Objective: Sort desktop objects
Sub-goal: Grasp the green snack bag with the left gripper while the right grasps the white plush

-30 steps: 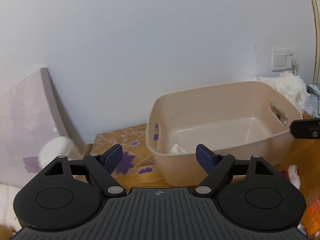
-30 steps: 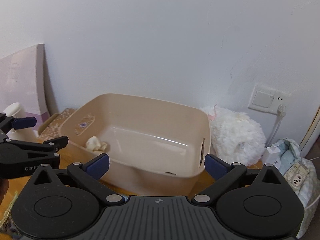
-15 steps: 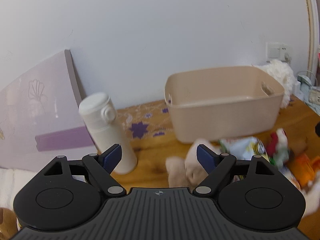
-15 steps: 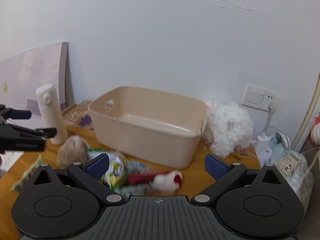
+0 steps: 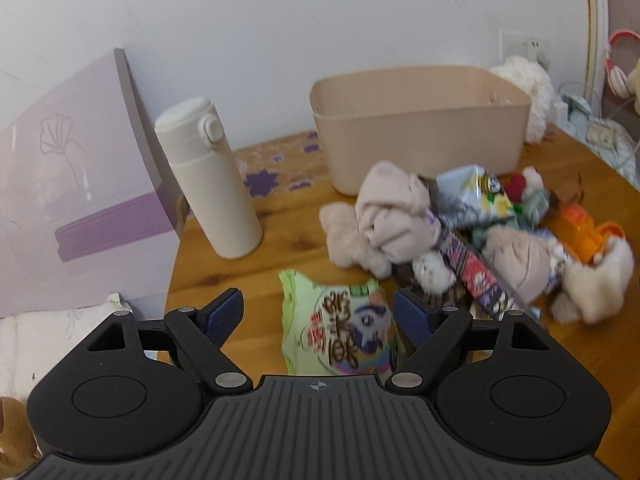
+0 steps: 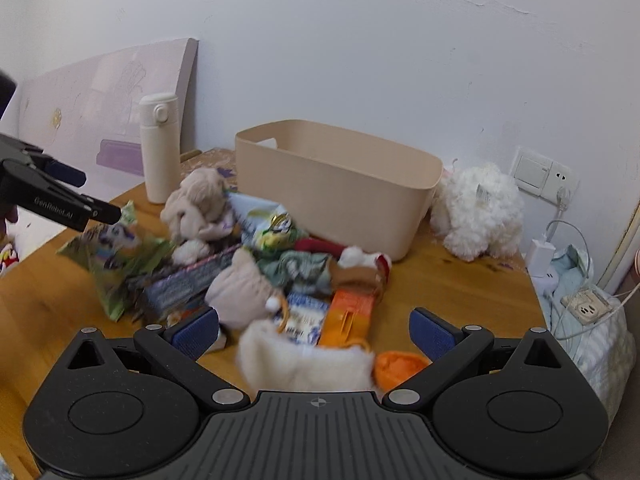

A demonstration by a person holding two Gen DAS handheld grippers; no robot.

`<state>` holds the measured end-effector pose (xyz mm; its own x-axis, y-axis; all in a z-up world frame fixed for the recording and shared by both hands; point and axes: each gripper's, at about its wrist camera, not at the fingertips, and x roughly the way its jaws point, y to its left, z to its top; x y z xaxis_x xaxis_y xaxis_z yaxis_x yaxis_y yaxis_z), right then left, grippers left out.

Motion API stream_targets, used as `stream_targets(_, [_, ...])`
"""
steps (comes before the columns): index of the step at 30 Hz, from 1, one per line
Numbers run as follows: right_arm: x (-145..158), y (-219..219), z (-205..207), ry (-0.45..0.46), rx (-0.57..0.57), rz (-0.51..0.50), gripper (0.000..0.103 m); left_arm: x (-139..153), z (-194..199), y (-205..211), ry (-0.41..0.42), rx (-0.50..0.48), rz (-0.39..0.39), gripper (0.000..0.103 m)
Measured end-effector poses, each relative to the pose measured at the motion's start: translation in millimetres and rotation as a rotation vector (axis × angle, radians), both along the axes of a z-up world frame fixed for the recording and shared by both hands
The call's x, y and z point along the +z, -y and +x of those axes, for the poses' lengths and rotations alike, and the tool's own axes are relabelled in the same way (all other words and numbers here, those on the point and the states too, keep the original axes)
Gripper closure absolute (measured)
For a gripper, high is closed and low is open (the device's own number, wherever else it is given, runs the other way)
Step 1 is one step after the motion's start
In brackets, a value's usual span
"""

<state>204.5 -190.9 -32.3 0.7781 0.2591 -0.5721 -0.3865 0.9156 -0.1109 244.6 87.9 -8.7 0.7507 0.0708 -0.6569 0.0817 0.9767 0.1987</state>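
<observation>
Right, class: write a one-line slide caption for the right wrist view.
Open right gripper hovers above a toy-and-snack pile before a beige bin.

The wooden desk [image 6: 460, 288] is bare along its right side, between the heap of soft toys and snack packets [image 6: 256, 264] and the right edge. That heap fills the middle, up against the front wall of the beige plastic tub [image 6: 340, 196]. A tall cream flask [image 5: 212, 180] stands upright near the left edge; bare wood separates it from the flat green snack packet [image 5: 336, 328].
</observation>
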Motion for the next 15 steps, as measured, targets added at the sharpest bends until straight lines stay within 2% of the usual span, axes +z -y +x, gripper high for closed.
stream_targets(3, [-12, -4, -4, -0.002, -0.008, -0.001, 0.000, -9, 5, -2, -0.036, 0.008, 0.001, 0.019])
stream_targets(9, [-38, -2, 6, -0.074, -0.060, 0.048, 0.000, -30, 16, -9, -0.105, 0.008, -0.049, 0.019])
stream_targets(13, [-43, 5, 15, -0.082, -0.088, 0.100, 0.000, -38, 24, -14, -0.128, 0.018, -0.087, 0.019])
stream_targets(15, [-45, 7, 20, -0.102, -0.092, 0.123, 0.007, -41, 27, -15, -0.139, 0.018, -0.098, 0.022])
